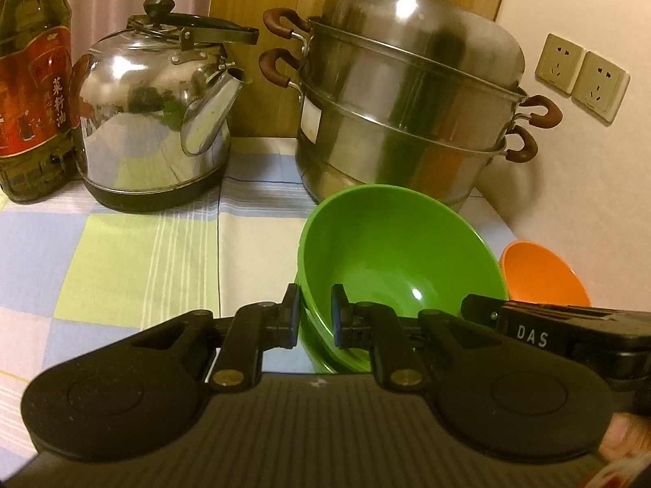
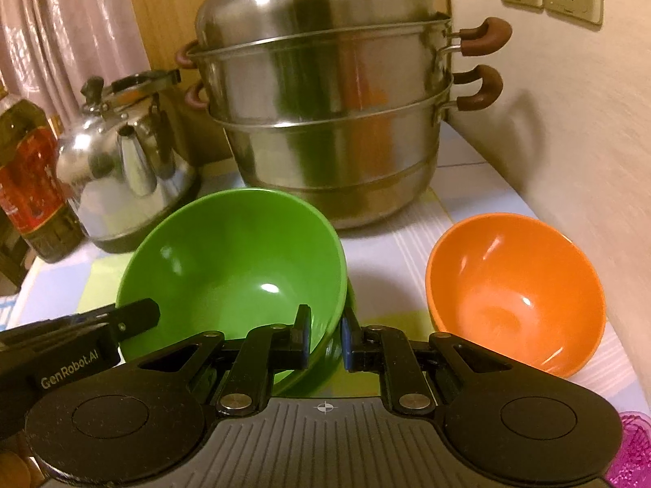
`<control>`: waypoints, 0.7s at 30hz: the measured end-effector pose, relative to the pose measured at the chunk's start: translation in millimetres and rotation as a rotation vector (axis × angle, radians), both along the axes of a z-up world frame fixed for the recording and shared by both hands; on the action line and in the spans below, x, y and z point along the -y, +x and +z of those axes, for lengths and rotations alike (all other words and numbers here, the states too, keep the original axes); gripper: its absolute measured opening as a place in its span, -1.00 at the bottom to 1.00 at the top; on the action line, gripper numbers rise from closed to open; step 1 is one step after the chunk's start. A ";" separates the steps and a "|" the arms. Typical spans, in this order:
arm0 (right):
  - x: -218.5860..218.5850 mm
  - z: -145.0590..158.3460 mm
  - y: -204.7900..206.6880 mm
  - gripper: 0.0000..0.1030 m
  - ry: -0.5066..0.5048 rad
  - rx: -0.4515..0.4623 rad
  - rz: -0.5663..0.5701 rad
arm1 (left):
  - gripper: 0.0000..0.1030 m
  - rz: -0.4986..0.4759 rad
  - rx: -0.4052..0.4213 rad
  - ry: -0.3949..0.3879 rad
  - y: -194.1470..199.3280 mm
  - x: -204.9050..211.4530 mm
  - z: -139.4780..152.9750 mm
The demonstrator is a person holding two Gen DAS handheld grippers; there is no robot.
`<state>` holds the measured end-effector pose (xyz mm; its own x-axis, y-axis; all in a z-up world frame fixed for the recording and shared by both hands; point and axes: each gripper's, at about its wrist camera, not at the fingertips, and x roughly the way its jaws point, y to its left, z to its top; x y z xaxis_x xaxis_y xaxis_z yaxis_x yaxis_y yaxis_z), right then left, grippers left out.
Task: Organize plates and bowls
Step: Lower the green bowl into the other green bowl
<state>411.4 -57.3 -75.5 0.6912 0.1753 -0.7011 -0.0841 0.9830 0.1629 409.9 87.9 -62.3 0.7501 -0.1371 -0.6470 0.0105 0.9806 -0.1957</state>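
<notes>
A green bowl sits tilted on the checked tablecloth; under it a second green rim shows, so it seems stacked. My left gripper is shut on the bowl's left rim. My right gripper is shut on the right rim of the same green bowl. An orange bowl stands upright to the right of it, apart from both grippers; it also shows in the left wrist view.
A steel steamer pot stands right behind the bowls. A steel kettle and an oil bottle stand at the back left. A wall with sockets bounds the right side. Something pink lies at the near right.
</notes>
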 end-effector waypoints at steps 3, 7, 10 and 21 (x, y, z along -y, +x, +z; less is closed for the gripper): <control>0.1 -2.3 2.3 -0.71 -0.004 -0.003 0.003 | -0.74 0.000 -0.004 0.003 0.6 0.1 -1.9; -0.4 -4.3 3.8 -0.71 -0.009 -0.010 0.006 | -0.75 0.001 -0.012 0.002 2.4 0.1 -4.2; 0.7 -4.2 4.5 -0.71 -0.009 -0.011 0.004 | -0.74 -0.004 -0.012 0.003 3.0 0.9 -4.4; 2.8 -5.3 5.5 -0.71 -0.005 -0.008 -0.009 | -0.73 -0.017 -0.025 0.005 4.9 2.5 -9.7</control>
<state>416.9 -60.1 -80.8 0.6871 0.1655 -0.7075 -0.0742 0.9846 0.1582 414.8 85.5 -72.0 0.7316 -0.1465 -0.6658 0.0221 0.9812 -0.1915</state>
